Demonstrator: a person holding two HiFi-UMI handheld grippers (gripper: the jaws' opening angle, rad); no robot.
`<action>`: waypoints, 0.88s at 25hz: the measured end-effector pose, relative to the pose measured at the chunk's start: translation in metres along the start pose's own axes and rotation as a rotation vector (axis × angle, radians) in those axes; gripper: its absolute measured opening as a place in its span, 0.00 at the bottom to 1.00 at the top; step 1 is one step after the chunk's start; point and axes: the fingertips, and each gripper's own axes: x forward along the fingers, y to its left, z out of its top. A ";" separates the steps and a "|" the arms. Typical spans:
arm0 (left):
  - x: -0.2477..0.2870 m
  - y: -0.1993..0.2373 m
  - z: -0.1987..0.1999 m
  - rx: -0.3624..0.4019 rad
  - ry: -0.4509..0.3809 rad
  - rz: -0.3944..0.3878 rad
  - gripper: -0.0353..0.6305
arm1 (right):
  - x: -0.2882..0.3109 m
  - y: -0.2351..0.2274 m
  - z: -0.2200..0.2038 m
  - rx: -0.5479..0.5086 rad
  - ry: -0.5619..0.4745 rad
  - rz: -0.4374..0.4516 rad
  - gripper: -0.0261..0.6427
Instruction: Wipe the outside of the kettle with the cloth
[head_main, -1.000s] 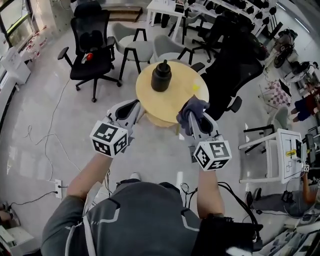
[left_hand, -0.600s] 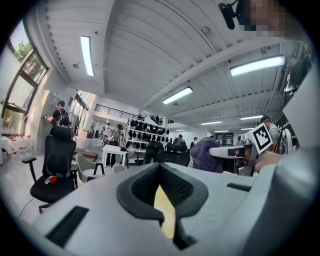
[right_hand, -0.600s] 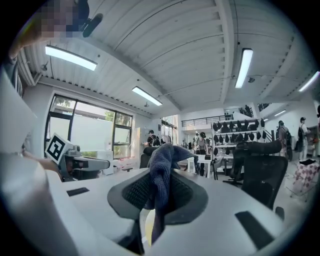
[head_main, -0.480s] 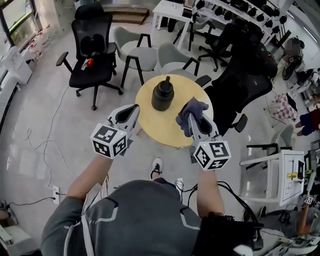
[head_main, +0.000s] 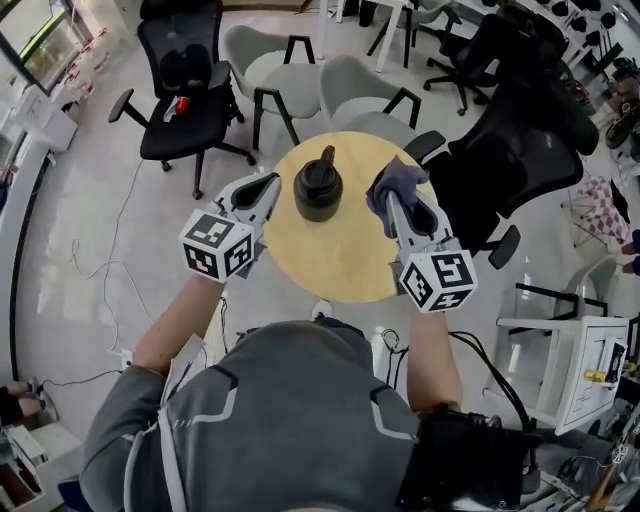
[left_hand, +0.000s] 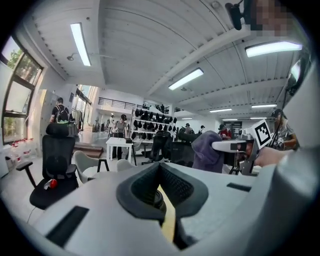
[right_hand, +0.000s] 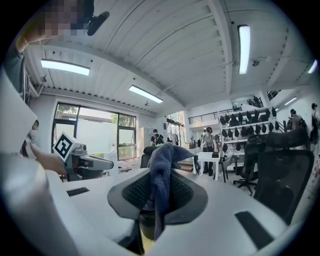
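The black kettle (head_main: 318, 190) stands upright on the far half of a round, pale yellow bench (head_main: 340, 255), its lid knob on top, and nothing touches it. To its right hangs the cloth (head_main: 395, 180), a bluish-grey rag bunched over the tip of the right hand-held gripper (head_main: 393, 203). In the right gripper view the jaws are closed on a fold of that cloth, which rises above the pads and droops down in front of them. Cloth and kettle are near each other but apart, with bare bench top between them. On the kettle's other side the left hand-held gripper (head_main: 268, 183) is held just beside the bench's left edge, its tip near the kettle without touching it. In the left gripper view its jaws are pressed together with nothing between them. The kettle thus sits between the two grippers, both of which point away from the person toward the far side of the bench. Past the bench stand a black office chair (head_main: 185, 85) with a small red thing (head_main: 180, 103) on its seat, and two grey chairs (head_main: 272, 55). Cables (head_main: 100, 260) trail across the pale floor (head_main: 120, 210) at the left.
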 end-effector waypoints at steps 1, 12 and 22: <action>0.011 0.001 -0.002 0.001 0.010 0.000 0.07 | 0.006 -0.009 -0.004 0.009 0.003 0.011 0.15; 0.094 0.030 -0.050 0.010 0.156 -0.064 0.07 | 0.079 -0.059 -0.075 0.099 0.071 0.072 0.15; 0.150 0.046 -0.110 0.047 0.237 -0.238 0.07 | 0.160 -0.077 -0.172 0.297 0.116 0.077 0.16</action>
